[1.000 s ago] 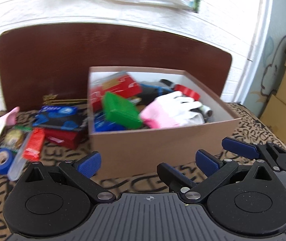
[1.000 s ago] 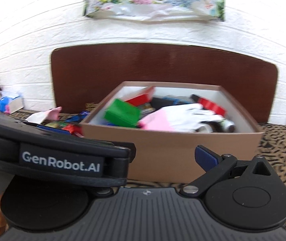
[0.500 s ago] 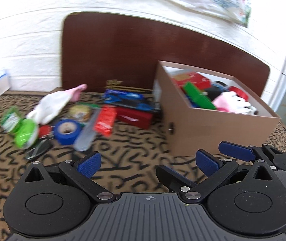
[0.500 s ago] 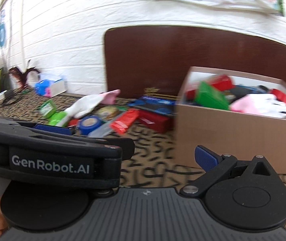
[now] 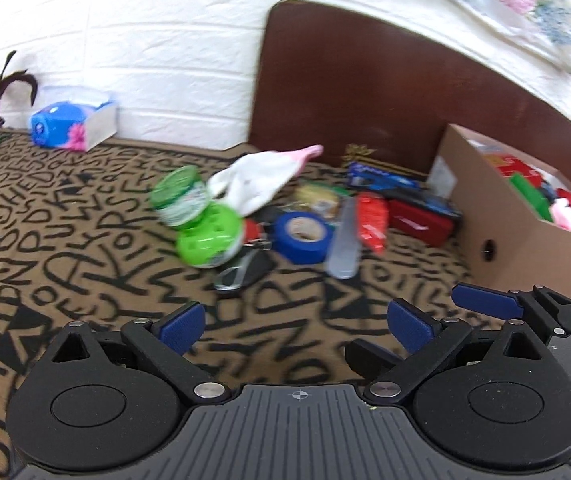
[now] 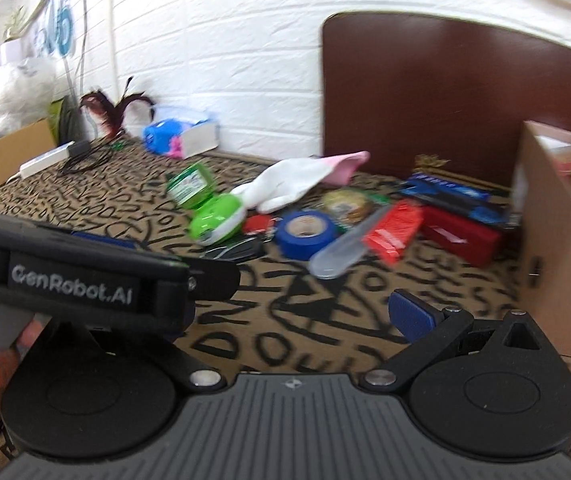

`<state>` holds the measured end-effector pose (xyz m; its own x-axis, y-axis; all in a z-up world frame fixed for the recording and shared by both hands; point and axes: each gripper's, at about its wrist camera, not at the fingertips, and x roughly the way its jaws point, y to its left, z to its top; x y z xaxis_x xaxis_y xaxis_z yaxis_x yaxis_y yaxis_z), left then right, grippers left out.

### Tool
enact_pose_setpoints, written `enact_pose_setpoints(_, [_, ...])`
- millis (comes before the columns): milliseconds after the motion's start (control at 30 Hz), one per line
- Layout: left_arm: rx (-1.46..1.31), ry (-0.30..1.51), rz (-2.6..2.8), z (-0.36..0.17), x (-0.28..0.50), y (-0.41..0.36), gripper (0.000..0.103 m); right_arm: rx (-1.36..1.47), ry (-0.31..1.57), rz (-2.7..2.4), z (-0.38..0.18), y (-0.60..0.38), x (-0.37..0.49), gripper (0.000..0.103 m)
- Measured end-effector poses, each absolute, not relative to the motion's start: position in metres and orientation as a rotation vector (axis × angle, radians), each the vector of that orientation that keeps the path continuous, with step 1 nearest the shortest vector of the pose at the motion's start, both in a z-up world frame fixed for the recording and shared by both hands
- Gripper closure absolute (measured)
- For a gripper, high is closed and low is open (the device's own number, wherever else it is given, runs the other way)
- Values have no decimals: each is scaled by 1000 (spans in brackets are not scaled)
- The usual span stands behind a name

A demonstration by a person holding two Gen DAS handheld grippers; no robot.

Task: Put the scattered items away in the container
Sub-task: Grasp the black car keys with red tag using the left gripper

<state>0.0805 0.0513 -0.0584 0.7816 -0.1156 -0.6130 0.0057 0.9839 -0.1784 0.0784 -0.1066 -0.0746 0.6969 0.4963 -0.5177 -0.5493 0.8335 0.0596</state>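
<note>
My left hand-held gripper [image 5: 295, 322] has just narrowed slightly, still wide and empty, nearer than the right [image 6: 309, 312], whose state I cannot tell. Beyond it, left of the box [image 5: 525, 252], the tube [image 5: 344, 242] lies pointing away.

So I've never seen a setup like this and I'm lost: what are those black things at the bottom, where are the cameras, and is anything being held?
No robot here: a person carries a two-finger gripper in each hand, with a camera on each looking along its blue-padded fingers. One picture is from the left gripper, the other from the right gripper. Both hold nothing; the left stands open, and its jaws have just been closing slightly. On the patterned cloth lie a blue tape roll, a white glove and green containers, beside a cardboard box already partly filled.
</note>
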Motion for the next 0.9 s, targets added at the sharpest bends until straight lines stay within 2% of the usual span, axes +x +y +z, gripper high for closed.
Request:
enact_pose_setpoints(200, [-175,750,-85,-76,111,79,19,-139,593,642,-88,-75,95,5])
enact_pose_setpoints(400, [-191,816,-119,-91,138,92,35,-154,647,689,-98,-53,117,17])
enact_pose_setpoints(467, [-180,813,-131,-93,144,93,35,-157,661,699,-101,-48,123,21])
enact_pose_setpoints(900, [-144,822,-192,-95,181,95,37,-182,657,726,-104,-25,157,30])
